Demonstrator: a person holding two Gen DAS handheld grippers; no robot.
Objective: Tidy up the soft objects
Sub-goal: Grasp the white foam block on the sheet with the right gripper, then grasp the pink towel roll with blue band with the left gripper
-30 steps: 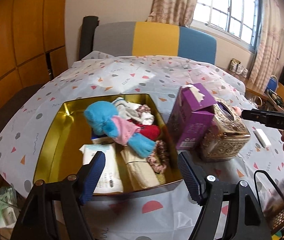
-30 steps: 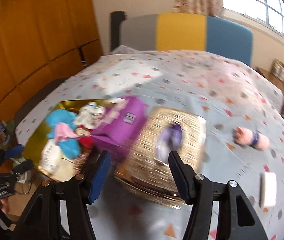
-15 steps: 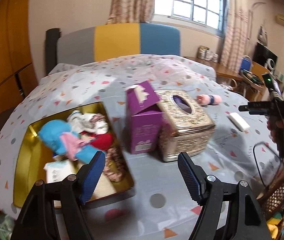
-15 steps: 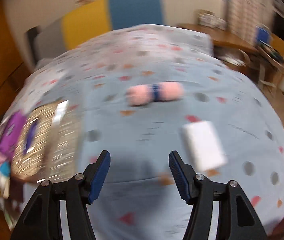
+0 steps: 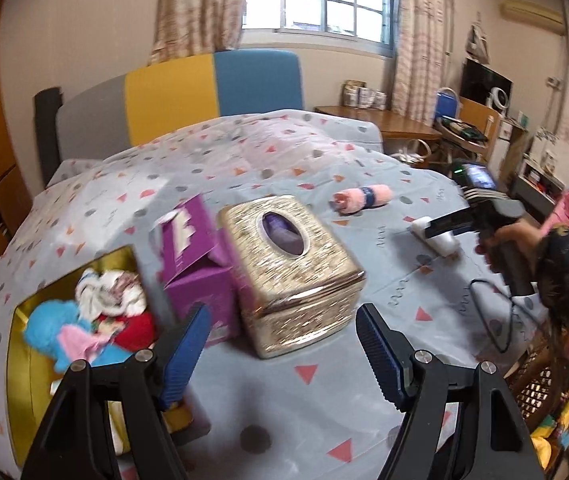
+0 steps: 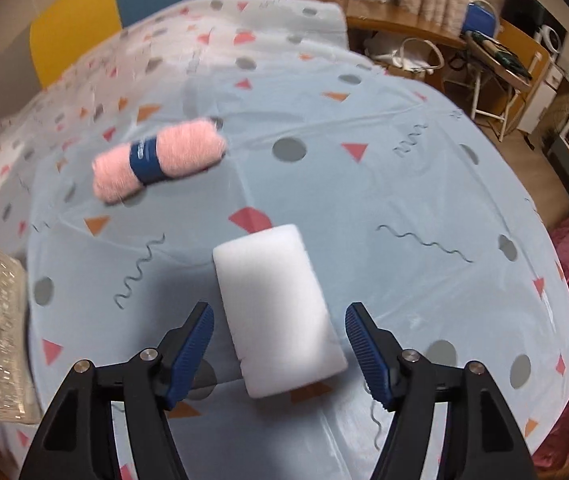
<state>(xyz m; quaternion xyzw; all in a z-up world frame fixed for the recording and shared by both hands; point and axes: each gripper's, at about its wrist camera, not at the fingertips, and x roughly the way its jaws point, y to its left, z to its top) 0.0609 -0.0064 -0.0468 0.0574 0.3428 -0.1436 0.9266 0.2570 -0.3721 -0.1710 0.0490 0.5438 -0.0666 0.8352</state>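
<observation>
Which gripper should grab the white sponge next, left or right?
Right. The right gripper is open, its jaws on either side of the white sponge. The left gripper is open too, but faces the gold tissue box, far from it.

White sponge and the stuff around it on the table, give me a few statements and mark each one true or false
1. The right gripper is open, with the white sponge between its fingers. True.
2. The pink roll has a red band. False: the band is dark blue.
3. The left gripper is shut on the gold tissue box. False: it is open and holds nothing.
4. The purple box stands between the gold tray and the gold tissue box. True.
5. The pink roll lies in the tray. False: it lies on the tablecloth.
</observation>
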